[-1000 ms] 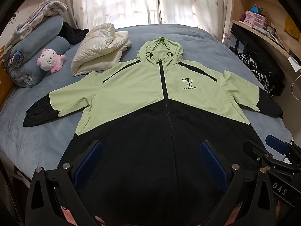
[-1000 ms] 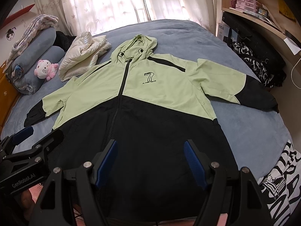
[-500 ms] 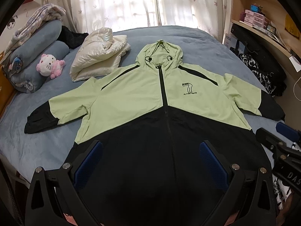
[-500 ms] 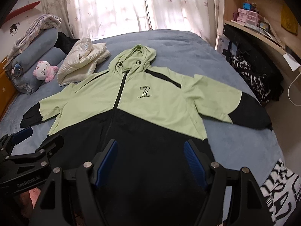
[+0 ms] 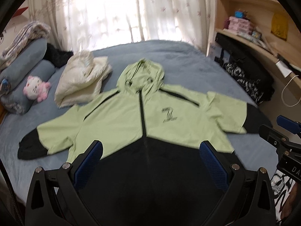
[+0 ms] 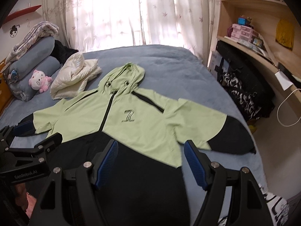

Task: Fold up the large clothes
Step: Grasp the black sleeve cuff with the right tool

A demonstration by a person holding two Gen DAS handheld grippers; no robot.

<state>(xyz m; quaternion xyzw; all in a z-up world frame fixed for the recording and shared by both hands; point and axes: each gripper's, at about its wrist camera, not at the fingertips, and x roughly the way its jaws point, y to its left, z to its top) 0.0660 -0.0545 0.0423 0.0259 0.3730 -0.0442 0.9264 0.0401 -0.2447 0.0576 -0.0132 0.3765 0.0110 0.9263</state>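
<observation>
A large hooded jacket (image 5: 120,120) (image 6: 143,130), light green above and black below, lies spread front-up on the blue bed (image 5: 169,56) (image 6: 165,66), sleeves out to both sides and hood toward the window. My left gripper (image 5: 150,162) hangs open above the black hem, holding nothing. My right gripper (image 6: 150,162) is also open and empty, over the black lower right part near the right sleeve (image 6: 231,133). Each gripper shows at the edge of the other's view: the right gripper (image 5: 278,130) and the left gripper (image 6: 35,133).
A folded cream puffer jacket (image 5: 82,79) (image 6: 75,75) lies left of the hood. Rolled grey bedding (image 5: 24,69) and a pink-white plush cat (image 5: 35,88) sit at far left. Wooden shelves (image 6: 254,43) and a dark bag pile (image 6: 242,86) stand on the right. Patterned fabric (image 6: 278,207) lies low right.
Both grippers have risen and pulled back from the jacket, so it appears smaller and further off. The right one has also shifted right. The jacket has not moved.
</observation>
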